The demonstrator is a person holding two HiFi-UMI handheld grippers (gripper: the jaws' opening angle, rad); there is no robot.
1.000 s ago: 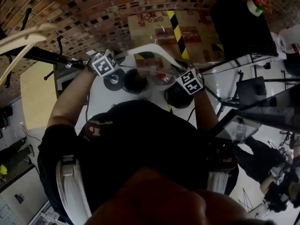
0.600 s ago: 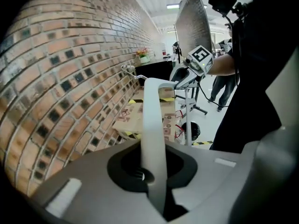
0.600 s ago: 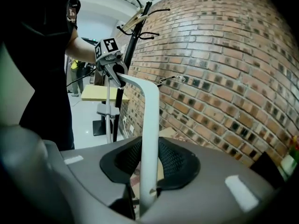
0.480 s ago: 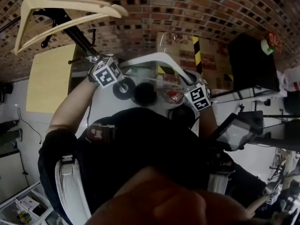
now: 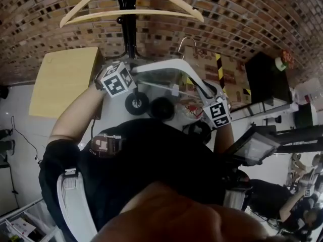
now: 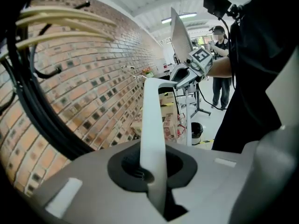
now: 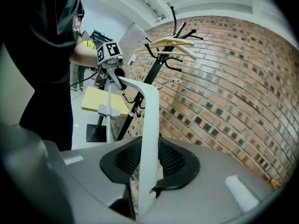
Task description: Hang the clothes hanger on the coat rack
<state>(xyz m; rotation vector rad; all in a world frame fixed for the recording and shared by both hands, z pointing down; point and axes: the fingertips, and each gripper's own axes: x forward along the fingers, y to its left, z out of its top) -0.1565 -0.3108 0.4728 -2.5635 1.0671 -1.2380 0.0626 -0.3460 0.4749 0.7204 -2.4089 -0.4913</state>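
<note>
Between the two grippers: white clothes hanger (image 5: pixel 166 64), held up in front of the person, one arm end in each gripper. Its metal hook (image 5: pixel 184 42) points up, just right of the coat rack pole and apart from it. It is not on any peg.

Left gripper (image 6: pixel 156 190): jaws narrow, clamped on the flat white hanger arm, which runs up and away from the pads in the left gripper view. In the head view this gripper (image 5: pixel 128 73) sits at the hanger's left end, and its marker cube (image 5: pixel 115 79) is nearest the rack pole.

Right gripper (image 7: pixel 145 190): jaws at a middling gap, closed on the other arm of the hanger (image 7: pixel 149 125), which curves off toward the left gripper. In the head view it (image 5: pixel 208 99) is lower and further right than the left one, so the hanger is tilted, left end higher.

Coat rack (image 5: pixel 128 24): black pole with curved black pegs, standing against the brick wall (image 5: pixel 242 19). A pale wooden hanger (image 5: pixel 131 11) is already hooked at its top, above the white one. The right gripper view shows the same rack (image 7: pixel 154 73), leaning across the frame with the wooden hanger (image 7: pixel 168 45) on it.

Surroundings: pale yellow panel (image 5: pixel 65 79) left of the rack; cardboard boxes with black-and-yellow tape (image 5: pixel 218 67) by the wall; a second person (image 6: pixel 219 55) standing in the background of the left gripper view.
</note>
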